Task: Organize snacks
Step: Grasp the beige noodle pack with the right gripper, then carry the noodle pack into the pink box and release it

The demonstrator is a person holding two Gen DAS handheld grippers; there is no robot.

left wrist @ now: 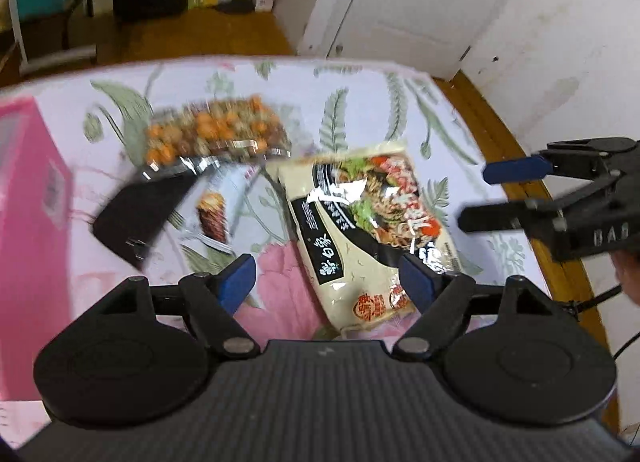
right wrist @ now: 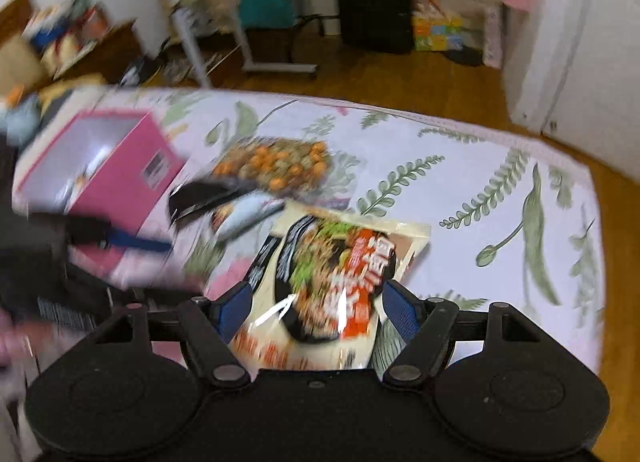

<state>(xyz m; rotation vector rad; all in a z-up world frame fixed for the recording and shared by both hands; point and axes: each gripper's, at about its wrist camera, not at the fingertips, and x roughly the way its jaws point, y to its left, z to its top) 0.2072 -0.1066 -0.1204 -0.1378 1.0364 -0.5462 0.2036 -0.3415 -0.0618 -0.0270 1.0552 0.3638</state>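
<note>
Noodle packet [left wrist: 360, 222] lies on tabletop [left wrist: 440, 110], nearest both cameras. Nut bag [left wrist: 216, 134] sits behind it, further left. Dark-ended packet [left wrist: 168, 206] lies between, overlapping nut bag's near edge. Box [right wrist: 100, 166] stands at tabletop's left end, beside nut bag.

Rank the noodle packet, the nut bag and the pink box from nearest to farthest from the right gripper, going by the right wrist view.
1. Noodle packet: right between the open fingers of the right gripper.
2. Nut bag: farther ahead, slightly left, on the flowered sheet.
3. Pink box: far left. Its near corner may rival the nut bag, so these two are close.
</note>
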